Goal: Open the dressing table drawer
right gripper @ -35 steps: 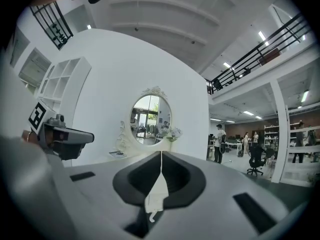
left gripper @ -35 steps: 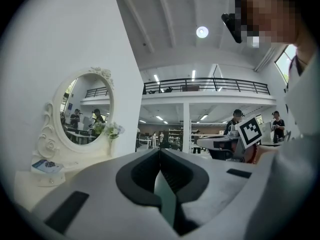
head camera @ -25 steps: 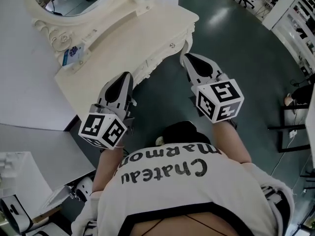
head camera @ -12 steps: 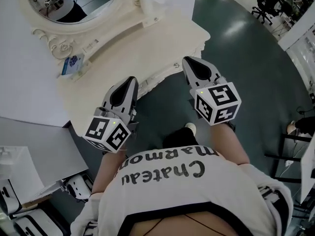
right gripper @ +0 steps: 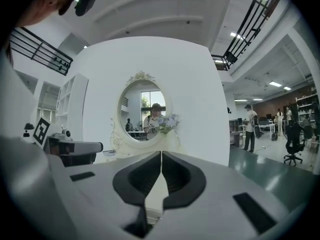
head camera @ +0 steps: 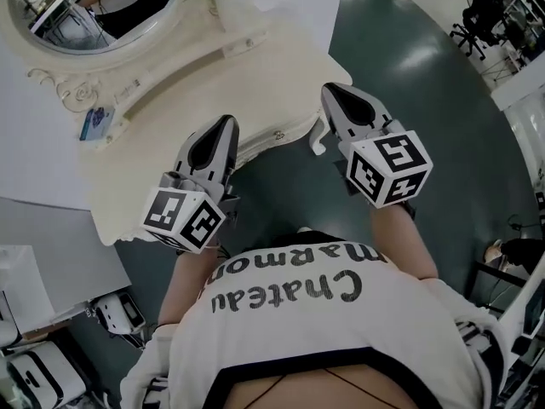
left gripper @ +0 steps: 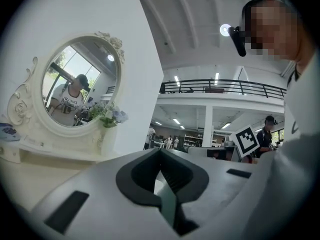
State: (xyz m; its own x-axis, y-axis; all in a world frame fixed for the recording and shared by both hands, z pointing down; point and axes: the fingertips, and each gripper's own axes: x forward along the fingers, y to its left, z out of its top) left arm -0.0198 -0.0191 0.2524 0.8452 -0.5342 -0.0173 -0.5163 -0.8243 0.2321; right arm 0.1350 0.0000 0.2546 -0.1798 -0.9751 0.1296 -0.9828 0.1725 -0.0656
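Two hand-held grippers hover at the front edge of a cream dressing table.
The dressing table (head camera: 162,147) runs from lower left to upper right, with its closed drawer (head camera: 268,140) facing the person. The left gripper (head camera: 225,126) and right gripper (head camera: 335,92) both have their fingers clenched together, holding nothing.

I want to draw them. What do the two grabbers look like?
The left gripper and right gripper are pale grey wedges narrowing to a point, with black insets. Each carries a white cube with black square markers. The shirt is white with black lettering.
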